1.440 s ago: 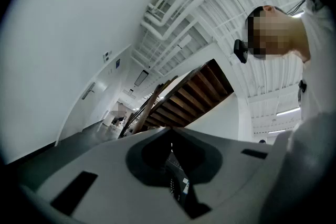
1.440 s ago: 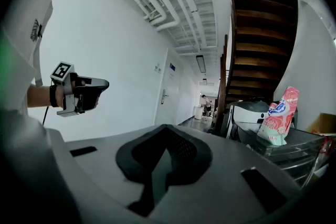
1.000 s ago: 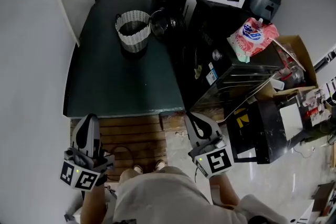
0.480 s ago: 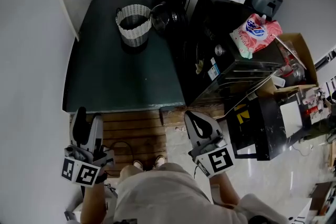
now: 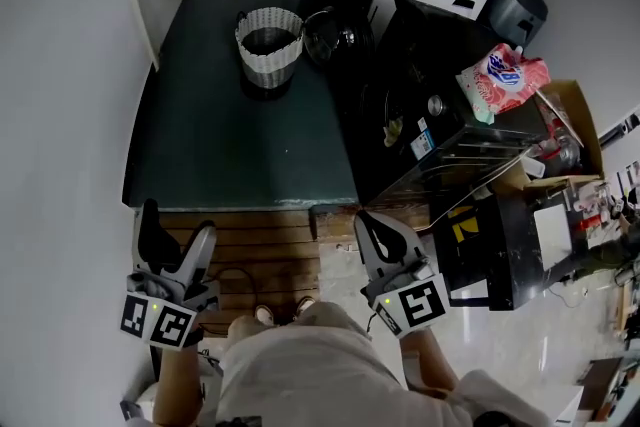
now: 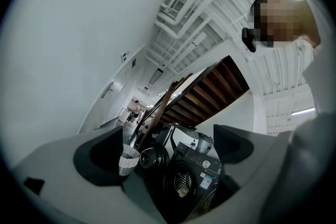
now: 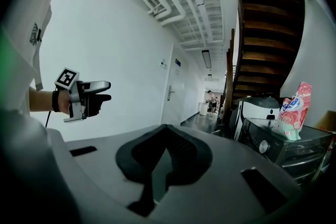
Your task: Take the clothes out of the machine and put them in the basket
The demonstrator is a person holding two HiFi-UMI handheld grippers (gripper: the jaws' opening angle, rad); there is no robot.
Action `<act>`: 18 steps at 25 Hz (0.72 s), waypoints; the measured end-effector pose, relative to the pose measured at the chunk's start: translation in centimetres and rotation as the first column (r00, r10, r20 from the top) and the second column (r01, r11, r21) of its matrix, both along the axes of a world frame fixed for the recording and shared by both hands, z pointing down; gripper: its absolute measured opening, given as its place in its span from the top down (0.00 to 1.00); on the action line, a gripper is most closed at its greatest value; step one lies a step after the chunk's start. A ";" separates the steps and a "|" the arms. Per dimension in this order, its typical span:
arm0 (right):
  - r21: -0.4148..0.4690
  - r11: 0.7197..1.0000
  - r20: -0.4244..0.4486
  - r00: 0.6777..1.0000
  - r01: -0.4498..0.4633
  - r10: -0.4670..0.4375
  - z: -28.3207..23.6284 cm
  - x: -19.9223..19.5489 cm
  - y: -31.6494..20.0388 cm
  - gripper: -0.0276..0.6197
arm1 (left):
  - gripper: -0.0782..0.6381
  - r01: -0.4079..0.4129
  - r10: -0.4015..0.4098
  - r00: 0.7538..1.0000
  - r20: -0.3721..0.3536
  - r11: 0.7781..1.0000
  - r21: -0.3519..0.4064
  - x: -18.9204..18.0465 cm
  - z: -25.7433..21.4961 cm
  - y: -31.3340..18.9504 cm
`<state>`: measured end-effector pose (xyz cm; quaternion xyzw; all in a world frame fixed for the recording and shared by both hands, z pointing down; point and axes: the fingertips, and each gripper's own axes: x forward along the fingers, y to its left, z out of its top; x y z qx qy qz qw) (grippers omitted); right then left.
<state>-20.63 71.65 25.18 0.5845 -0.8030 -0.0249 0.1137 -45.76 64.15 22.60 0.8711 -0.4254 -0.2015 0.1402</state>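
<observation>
Left gripper (image 5: 176, 230): its jaws are opening and already stand wide apart; nothing is between the pads, only far-off things show in the gap.
Right gripper (image 5: 372, 233): its jaws are together and empty.
Machine (image 6: 191, 181): a black front-loader, well ahead of the left jaws and seen through their gap, toward the right jaw; ahead and right of the right jaws.
Door (image 6: 154, 157): round and swung open, between the machine and the basket.
Cloth (image 6: 182, 192): a small pale bit at the drum mouth, well apart from both pairs of jaws; what garment it is I cannot tell.
Basket (image 6: 126, 160): white and woven, upright on the dark floor, just inside the left jaw in the left gripper view and far beyond it.
Pouch (image 7: 294, 110): pink and white with a blue logo, on top of the machine, right of the right jaws; its print is too small to read.
Sticker (image 5: 425, 140): white and blue on the machine's front, unreadable.
Box (image 5: 480, 250): black, just right of the right jaws, with a yellow mark like a "Z".
</observation>
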 end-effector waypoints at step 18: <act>-0.097 0.988 0.042 0.991 -0.120 0.125 6.0 6.2 -16.0 0.94 | 0.17 -0.199 0.207 0.976 0.073 0.975 -0.103 9.9 5.6 -17.8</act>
